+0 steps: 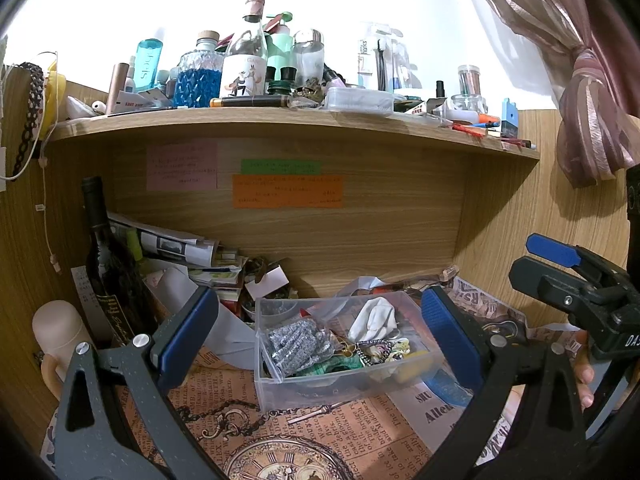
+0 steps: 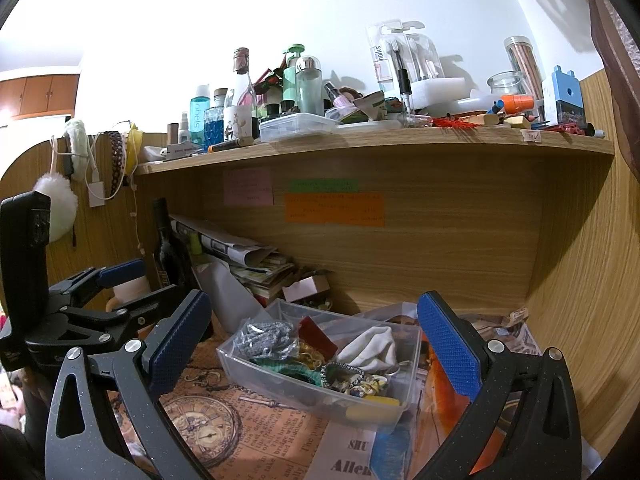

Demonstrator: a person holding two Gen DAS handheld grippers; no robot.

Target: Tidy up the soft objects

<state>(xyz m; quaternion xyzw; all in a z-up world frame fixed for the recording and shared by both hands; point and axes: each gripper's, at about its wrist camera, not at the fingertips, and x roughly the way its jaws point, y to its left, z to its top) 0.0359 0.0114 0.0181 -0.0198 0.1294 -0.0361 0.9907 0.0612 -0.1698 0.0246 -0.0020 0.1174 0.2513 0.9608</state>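
Observation:
A clear plastic box (image 1: 340, 380) (image 2: 280, 388) rests on the newspaper-print desk mat. Inside lie a silver-grey knitted piece (image 1: 298, 346) (image 2: 264, 336), a white cloth (image 1: 374, 318) (image 2: 370, 348), a dark red fabric piece (image 2: 318, 338) and small trinkets. My left gripper (image 1: 320, 338) is open, its blue pads either side of the box, just short of it. My right gripper (image 2: 314, 346) is open too, facing the box from the right. Each gripper shows at the edge of the other's view.
A wooden shelf (image 1: 280, 124) (image 2: 360, 144) above is crowded with bottles, jars and pens. A dark wine bottle (image 1: 108, 264) (image 2: 168, 248), a paper stack (image 1: 180, 248) and a beige flask (image 1: 60, 332) fill the back left corner. A curtain (image 1: 580, 80) hangs right. Fingers (image 1: 584, 376) hold the right gripper.

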